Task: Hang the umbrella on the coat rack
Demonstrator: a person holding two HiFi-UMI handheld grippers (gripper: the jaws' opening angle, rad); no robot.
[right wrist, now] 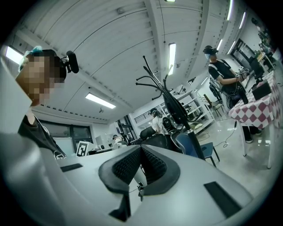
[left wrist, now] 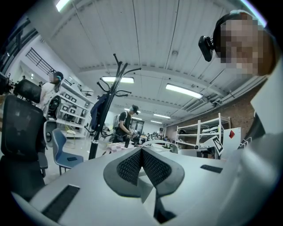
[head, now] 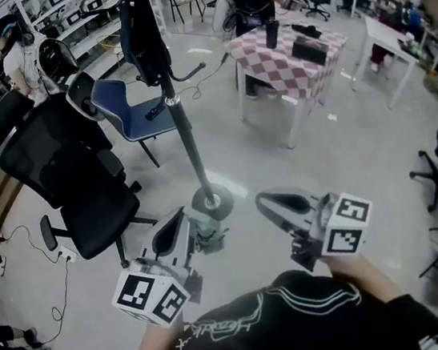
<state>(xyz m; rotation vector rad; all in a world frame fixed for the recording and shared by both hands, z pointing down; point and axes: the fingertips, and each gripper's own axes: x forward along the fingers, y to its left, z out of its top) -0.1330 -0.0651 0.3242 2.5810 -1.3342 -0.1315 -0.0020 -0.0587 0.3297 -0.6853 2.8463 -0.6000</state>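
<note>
Left gripper [head: 179,216] and right gripper [head: 270,202] are both closed on nothing, held side by side. Just beyond them stands the coat rack [head: 184,126], the dark umbrella [head: 137,36] hanging high on it.

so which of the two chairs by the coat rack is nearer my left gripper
The black office chair, just beyond the left gripper; the blue chair stands farther back, past the coat rack pole.
</note>
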